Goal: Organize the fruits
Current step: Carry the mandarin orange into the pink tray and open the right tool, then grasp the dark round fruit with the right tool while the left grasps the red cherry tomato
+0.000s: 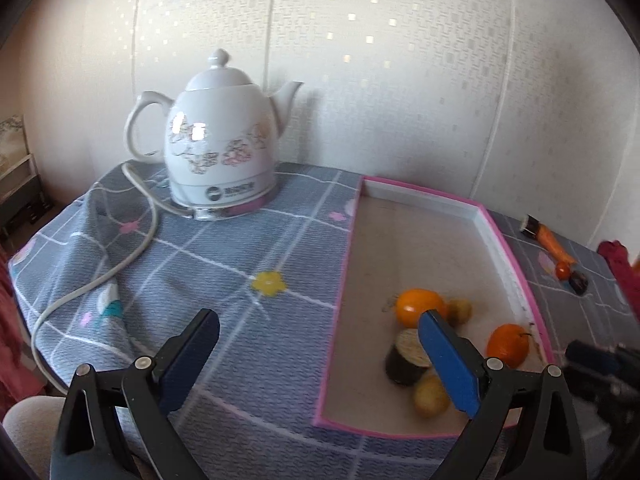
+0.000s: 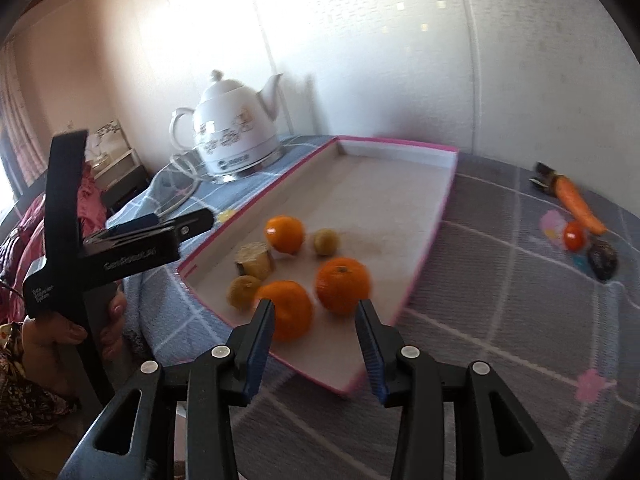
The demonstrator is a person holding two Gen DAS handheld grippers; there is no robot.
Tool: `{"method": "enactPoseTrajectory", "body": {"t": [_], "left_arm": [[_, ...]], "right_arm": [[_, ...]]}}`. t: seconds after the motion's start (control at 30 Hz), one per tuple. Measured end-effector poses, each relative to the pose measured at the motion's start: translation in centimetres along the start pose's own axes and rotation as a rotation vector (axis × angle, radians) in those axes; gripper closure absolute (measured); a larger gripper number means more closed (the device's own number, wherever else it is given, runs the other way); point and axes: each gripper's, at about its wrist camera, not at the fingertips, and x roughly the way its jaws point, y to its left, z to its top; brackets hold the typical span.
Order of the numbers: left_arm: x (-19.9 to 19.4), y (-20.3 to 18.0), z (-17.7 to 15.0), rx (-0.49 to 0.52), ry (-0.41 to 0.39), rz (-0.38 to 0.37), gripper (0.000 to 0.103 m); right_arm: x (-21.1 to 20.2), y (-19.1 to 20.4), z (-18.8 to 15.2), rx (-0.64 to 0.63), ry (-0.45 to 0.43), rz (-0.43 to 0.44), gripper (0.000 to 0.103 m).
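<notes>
1. Here my right tool [image 2: 316,322] hangs over the near end of the tray [image 2: 448,192], jaws partly apart and empty; nothing sits between the pads.
2. My left tool [image 1: 320,338] stands wide and empty, one finger over the cloth [image 1: 224,280], the other over the tray.
3. In the tray lie three oranges [image 2: 285,233] [image 2: 343,285] [image 2: 286,308], two small yellow fruits [image 2: 326,241] [image 2: 243,290] and a cut, dark-skinned piece [image 2: 256,262].
4. The nearest orange lies just ahead of my right tool's left finger.
5. Outside the tray, on the desk, lie a carrot [image 2: 578,204], a small red fruit [image 2: 574,236] and a dark fruit [image 2: 602,260].
6. A white kettle [image 1: 222,144] stands at the back.
</notes>
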Motion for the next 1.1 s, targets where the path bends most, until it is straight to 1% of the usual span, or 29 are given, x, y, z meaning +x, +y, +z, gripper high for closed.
{"method": "enactPoseTrajectory", "body": {"t": [0.07, 0.2, 0.3, 0.37, 0.43, 0.5, 0.53, 0.6, 0.67, 0.77, 0.83, 0.9, 0.97, 1.1], "left_arm": [[-0.1, -0.7, -0.2, 0.019, -0.004, -0.024, 0.001], [-0.6, -2.3, -0.7, 0.069, -0.015, -0.056, 0.001], [-0.8, -3.4, -1.2, 0.087, -0.001, -0.086, 0.001], [-0.8, -4.1, -1.5, 0.095, 0.018, -0.092, 0.001], [-0.8, -4.6, -1.8, 0.100, 0.034, -0.107, 0.001], [-1.0, -5.1, -2.0, 0.104, 0.043, -0.110, 0.001], [-1.1, -5.2, -2.2, 0.102, 0.048, -0.115, 0.001], [-1.1, -5.5, -2.2, 0.096, 0.060, -0.122, 0.001], [-1.2, -5.8, -2.3, 0.087, 0.077, -0.122, 0.001], [-1.1, -6.2, -2.2, 0.075, 0.102, -0.121, 0.001], [-1.2, -6.7, -2.2, 0.075, 0.106, -0.125, 0.001], [-1.3, -7.2, -2.2, 0.083, 0.109, -0.124, 0.001], [-1.3, -7.8, -2.2, 0.093, 0.112, -0.130, 0.001], [-1.0, -9.4, -1.9, 0.111, 0.123, -0.143, 0.001]], "right_arm": [[-0.7, -1.2, 0.0, 0.020, -0.002, -0.028, 0.061], [-1.9, -4.4, 0.1, 0.049, 0.013, -0.116, 0.061], [-2.8, -7.5, 0.4, 0.082, 0.036, -0.199, 0.061], [-3.3, -9.9, 0.7, 0.119, 0.047, -0.243, 0.061], [-3.7, -12.4, 1.3, 0.158, 0.055, -0.292, 0.058], [-4.0, -15.0, 1.9, 0.196, 0.057, -0.354, 0.051], [-4.1, -15.8, 2.1, 0.204, 0.054, -0.375, 0.049], [-4.3, -17.8, 2.7, 0.222, 0.047, -0.413, 0.047], [-3.9, -19.1, 3.3, 0.233, 0.044, -0.412, 0.047], [-3.0, -20.3, 4.1, 0.209, 0.043, -0.427, 0.047], [-1.8, -20.8, 4.6, 0.193, 0.047, -0.419, 0.047], [-0.9, -21.2, 4.9, 0.186, 0.059, -0.407, 0.047], [-0.3, -21.4, 4.8, 0.177, 0.076, -0.419, 0.047], [0.7, -21.8, 4.8, 0.159, 0.105, -0.408, 0.047]]}}
